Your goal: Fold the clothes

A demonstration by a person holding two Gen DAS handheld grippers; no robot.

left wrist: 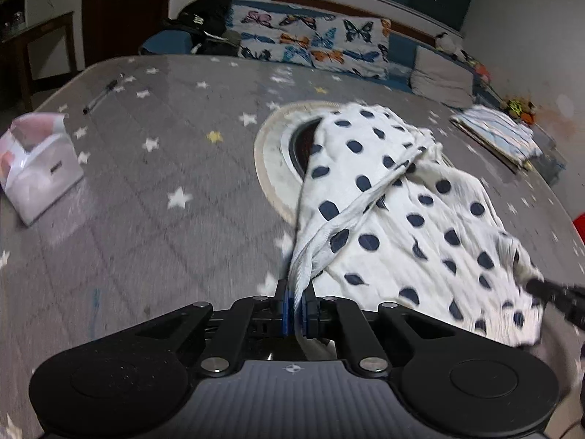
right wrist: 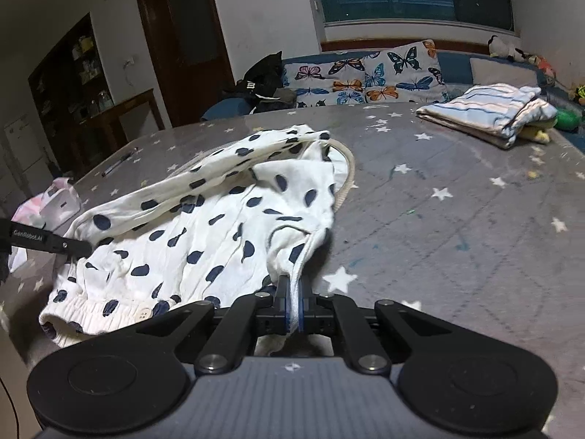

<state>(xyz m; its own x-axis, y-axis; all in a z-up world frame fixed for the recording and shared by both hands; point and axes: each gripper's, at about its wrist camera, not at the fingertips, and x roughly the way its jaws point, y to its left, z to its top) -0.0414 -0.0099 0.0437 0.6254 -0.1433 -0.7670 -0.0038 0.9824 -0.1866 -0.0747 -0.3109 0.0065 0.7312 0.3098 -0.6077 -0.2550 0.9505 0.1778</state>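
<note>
My left hand-held gripper [left wrist: 296, 305] is clamped tight on a bunched edge of the polka-dot garment [left wrist: 395, 212], and my right hand-held gripper [right wrist: 295, 307] is pinched closed on another twisted bit of the same cloth — both jaws have fabric squeezed between them. The garment lies crumpled on the grey star-print counter [right wrist: 457, 226], partly covering a round woven mat [left wrist: 274, 168], with folded striped clothes [right wrist: 490, 113] well apart at the far side.

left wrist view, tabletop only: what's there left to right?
White box → pen → round woven mat → polka-dot garment → folded striped clothes. The left tool is clamped on the garment's near edge.
</note>
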